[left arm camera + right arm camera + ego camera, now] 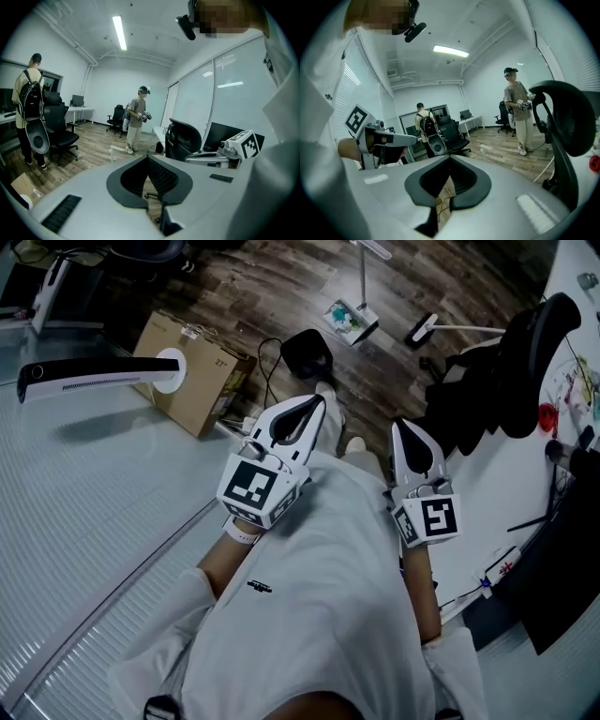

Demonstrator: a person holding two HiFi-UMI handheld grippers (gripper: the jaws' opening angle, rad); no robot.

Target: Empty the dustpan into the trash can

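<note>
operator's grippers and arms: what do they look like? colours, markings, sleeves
Left gripper and right gripper: white pointed shells with black ribbed pads inside the jaws. Each carries a white cube with black square markers. No cables show on either. The person wears a white short-sleeved shirt.

Wood floor [281, 287] w/ cardboard box [195, 379] on it, dustpan [352, 322] well apart.

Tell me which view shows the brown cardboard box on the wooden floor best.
The head view: the brown cardboard box shows nearly whole there, seen from above. The left gripper view catches only a corner of it at the picture's lower left edge. The right gripper view shows no box that can be made out.
</note>
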